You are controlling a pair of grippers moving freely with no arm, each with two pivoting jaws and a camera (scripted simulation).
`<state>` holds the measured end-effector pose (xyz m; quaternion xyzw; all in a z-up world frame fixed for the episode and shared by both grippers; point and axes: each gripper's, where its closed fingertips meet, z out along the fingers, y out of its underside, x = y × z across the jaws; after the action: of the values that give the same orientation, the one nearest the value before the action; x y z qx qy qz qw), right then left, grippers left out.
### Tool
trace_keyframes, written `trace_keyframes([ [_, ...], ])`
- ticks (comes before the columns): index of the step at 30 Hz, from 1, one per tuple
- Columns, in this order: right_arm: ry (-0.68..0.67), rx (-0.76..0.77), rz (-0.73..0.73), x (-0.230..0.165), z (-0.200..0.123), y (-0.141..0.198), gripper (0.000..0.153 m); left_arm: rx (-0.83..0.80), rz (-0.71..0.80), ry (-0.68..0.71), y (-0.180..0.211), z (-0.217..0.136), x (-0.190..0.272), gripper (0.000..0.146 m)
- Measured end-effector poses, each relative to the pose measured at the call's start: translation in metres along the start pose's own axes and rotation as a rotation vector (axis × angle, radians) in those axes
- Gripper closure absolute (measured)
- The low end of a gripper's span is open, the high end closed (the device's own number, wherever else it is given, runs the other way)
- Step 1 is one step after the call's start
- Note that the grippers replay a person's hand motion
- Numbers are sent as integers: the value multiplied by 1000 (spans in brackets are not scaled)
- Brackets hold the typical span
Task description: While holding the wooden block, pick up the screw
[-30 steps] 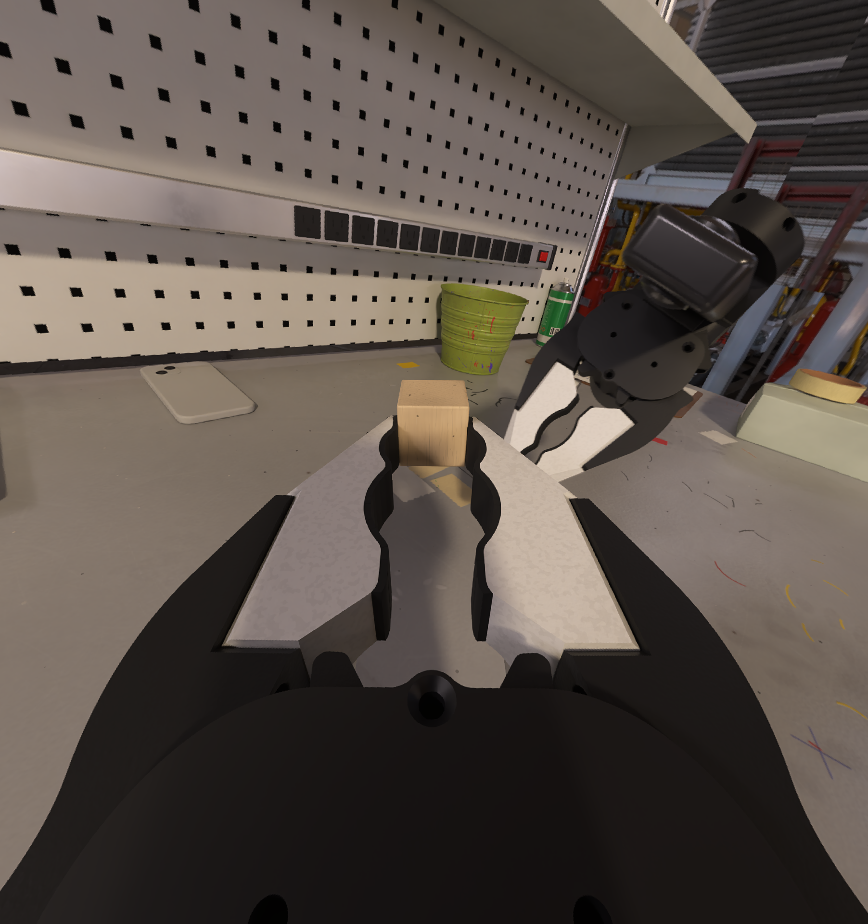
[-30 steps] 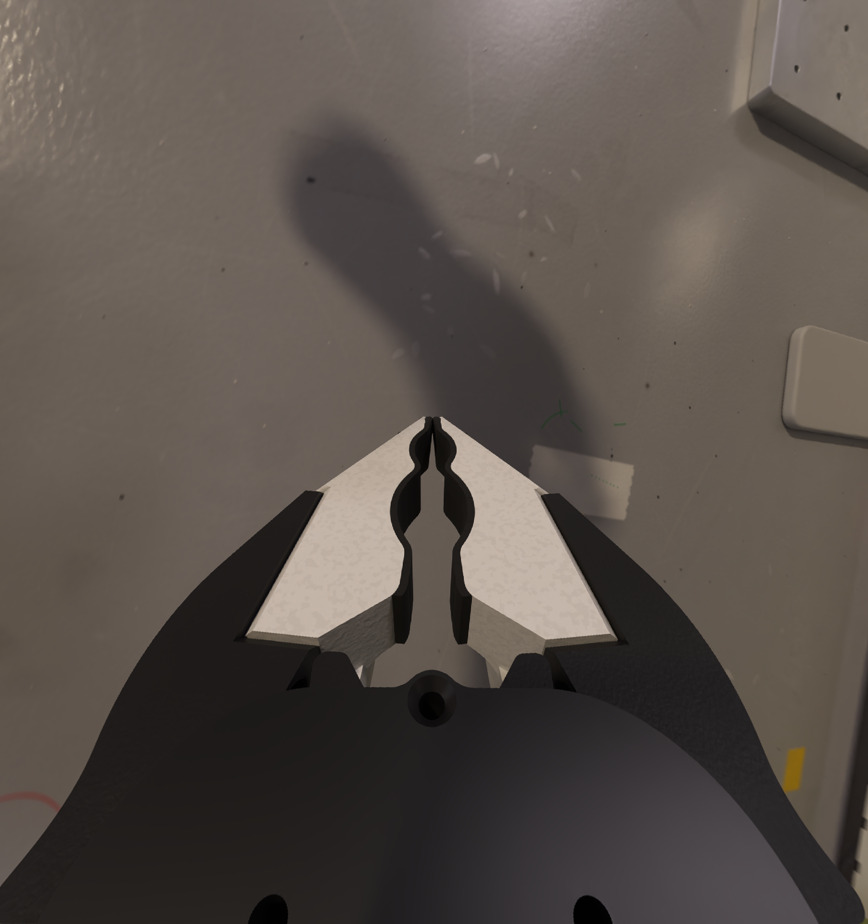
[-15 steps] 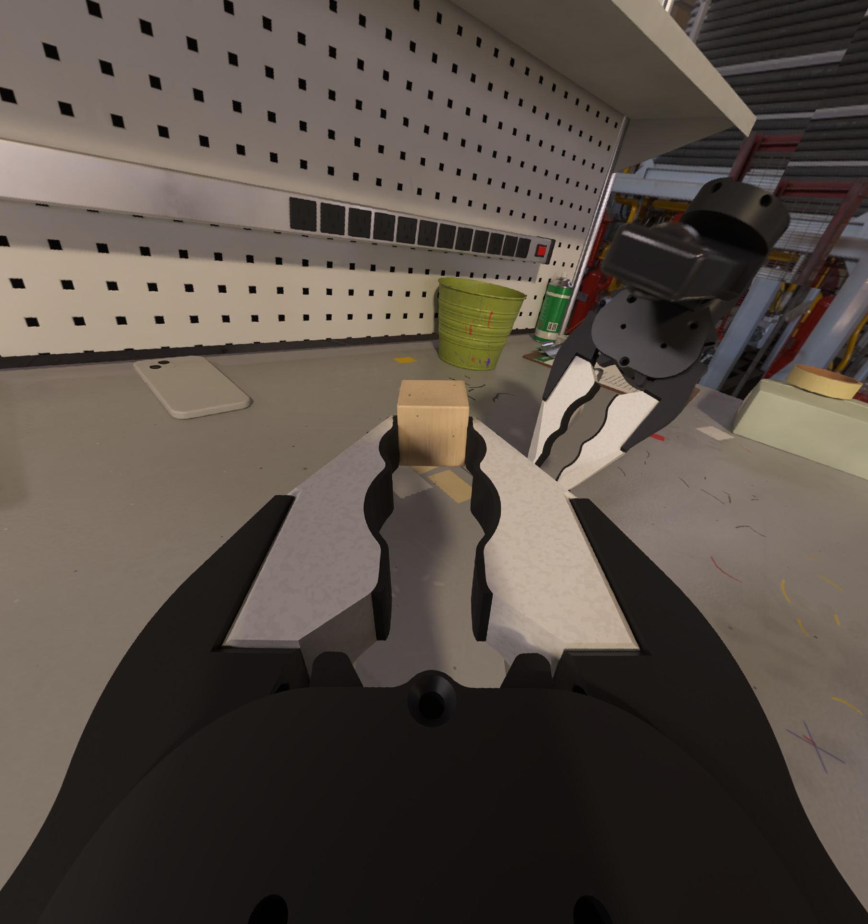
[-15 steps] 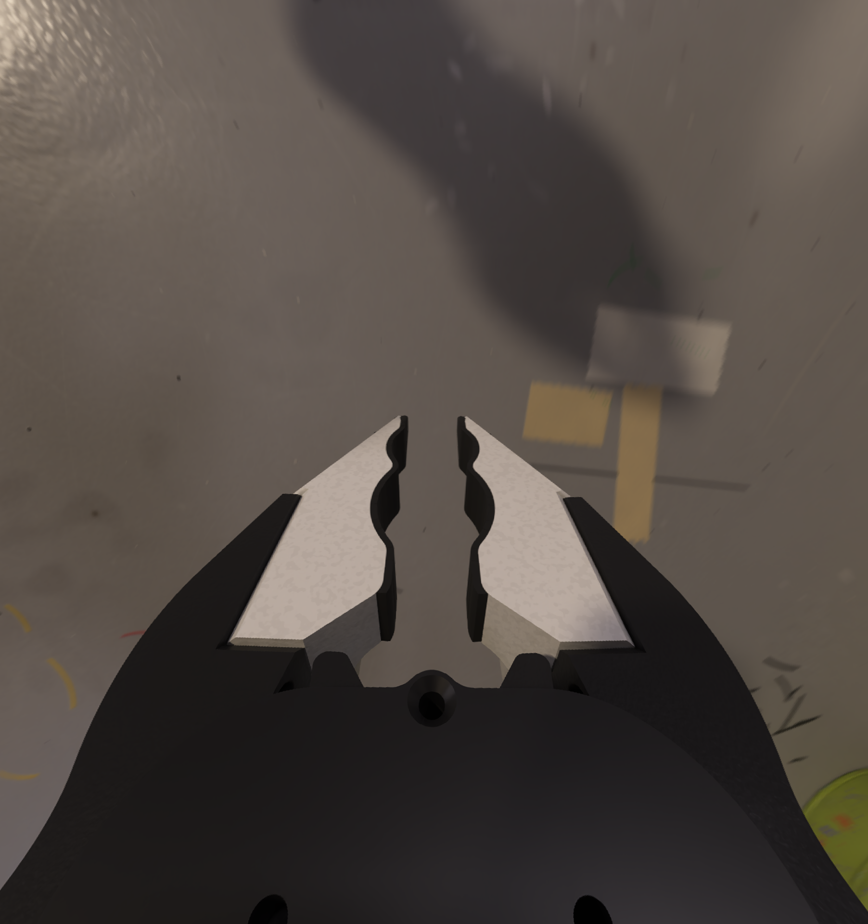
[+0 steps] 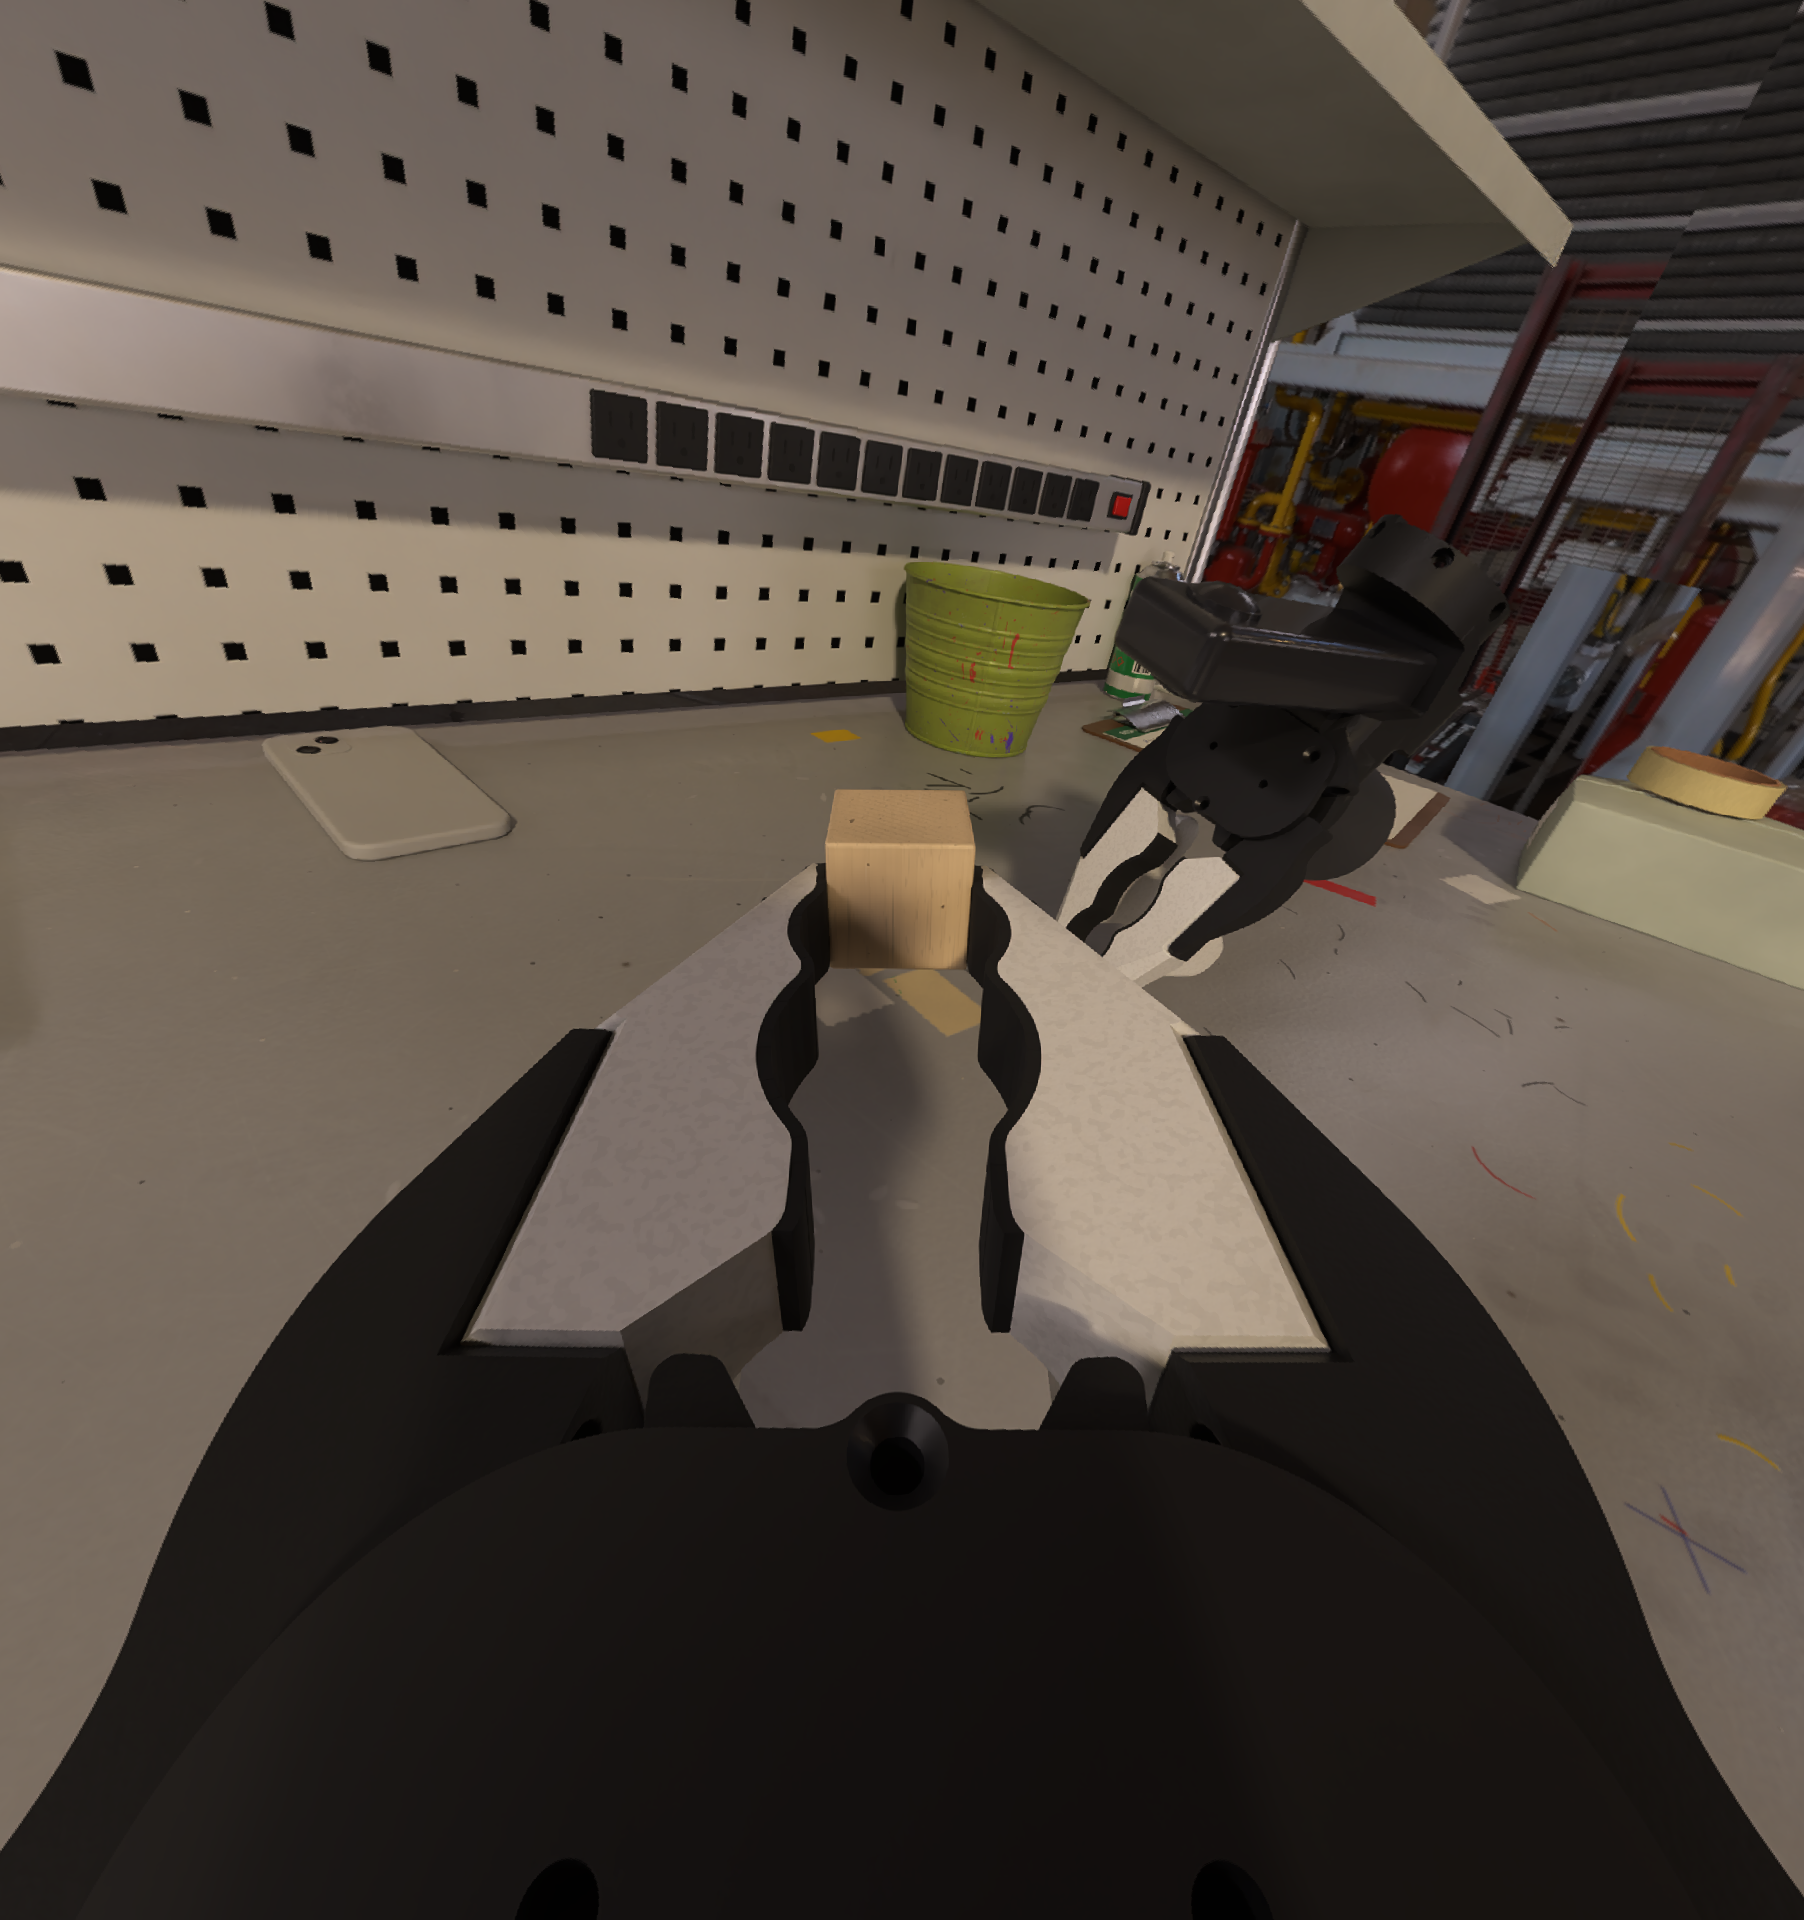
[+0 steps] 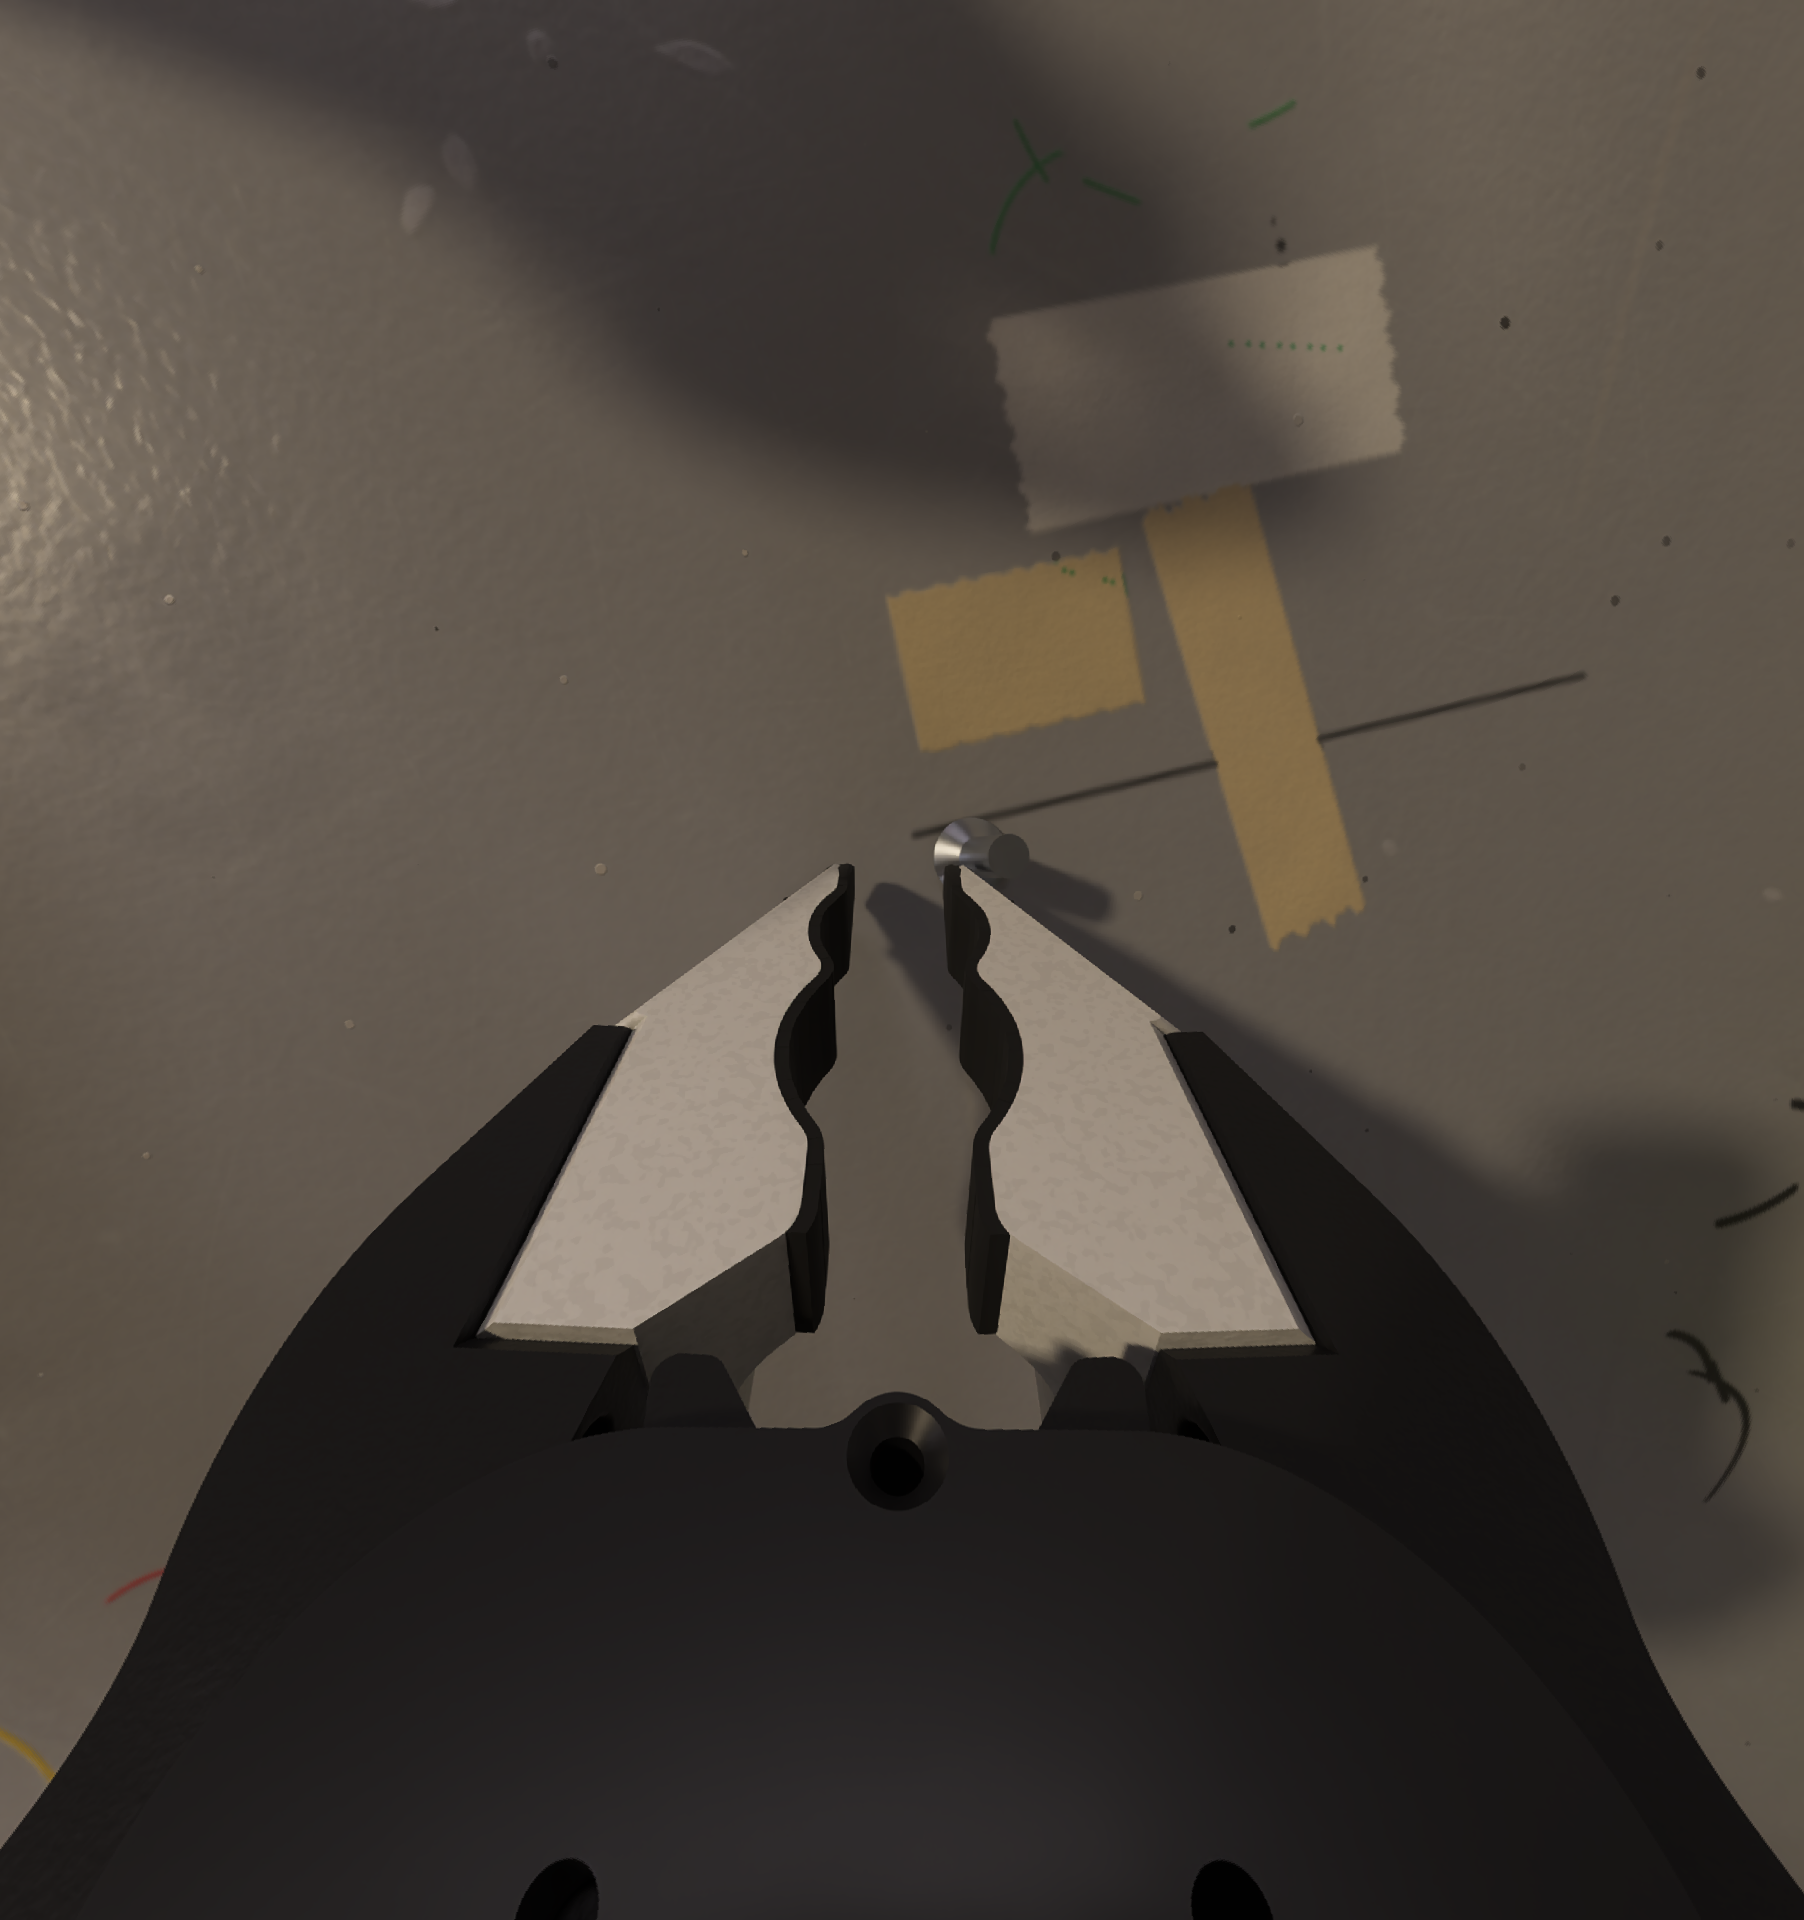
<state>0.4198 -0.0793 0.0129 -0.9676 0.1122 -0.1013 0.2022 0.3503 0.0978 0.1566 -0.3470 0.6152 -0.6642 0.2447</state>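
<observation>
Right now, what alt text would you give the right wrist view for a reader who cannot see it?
The right tongs, open, point down at a grey worktop, with a small silver screw lying just beyond the right fingertip, not yet between the jaws. Past the screw, two tan tape strips and a pale tape piece are stuck to the surface, partly in shadow.

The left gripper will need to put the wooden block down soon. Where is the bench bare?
Bare bench lies left of the left gripper, before the phone. It is crowded right of the wooden block: right gripper, screw, tape pieces, green bucket.
</observation>
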Motion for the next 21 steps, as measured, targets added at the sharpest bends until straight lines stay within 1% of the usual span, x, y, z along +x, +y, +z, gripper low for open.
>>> trace_keyframes([
  [1,0,5,-2,-1,1,0,136,0,-1,1,0,0,0,121],
  [2,-22,20,-1,-3,1,-1,140,1,-1,2,0,0,0,121],
  [3,-42,34,16,-3,2,-2,150,3,-3,3,0,-1,0,121],
  [4,-70,39,42,-4,2,-1,153,3,-6,6,0,-1,1,121],
  [6,-139,27,47,-10,-1,2,153,1,-6,10,0,0,1,121],
  [7,-144,18,29,-10,-4,4,153,0,-5,9,0,-1,1,121],
  [9,-91,56,15,-4,-11,0,151,3,-6,9,0,-1,1,121],
  [11,-39,73,-6,3,-13,-2,141,2,-9,12,1,-1,1,121],
  [13,19,36,-43,8,-7,-1,130,-2,-6,18,1,0,2,121],
  [14,24,23,-61,8,-4,0,126,-5,-3,18,1,0,3,121],
  [17,35,27,-67,11,1,-2,128,-5,-4,18,2,0,2,121],
  [19,27,16,-51,13,3,-2,137,-5,-8,20,2,0,2,121],
  [21,15,-4,-54,15,3,-1,140,-8,-5,21,2,1,3,121],
])
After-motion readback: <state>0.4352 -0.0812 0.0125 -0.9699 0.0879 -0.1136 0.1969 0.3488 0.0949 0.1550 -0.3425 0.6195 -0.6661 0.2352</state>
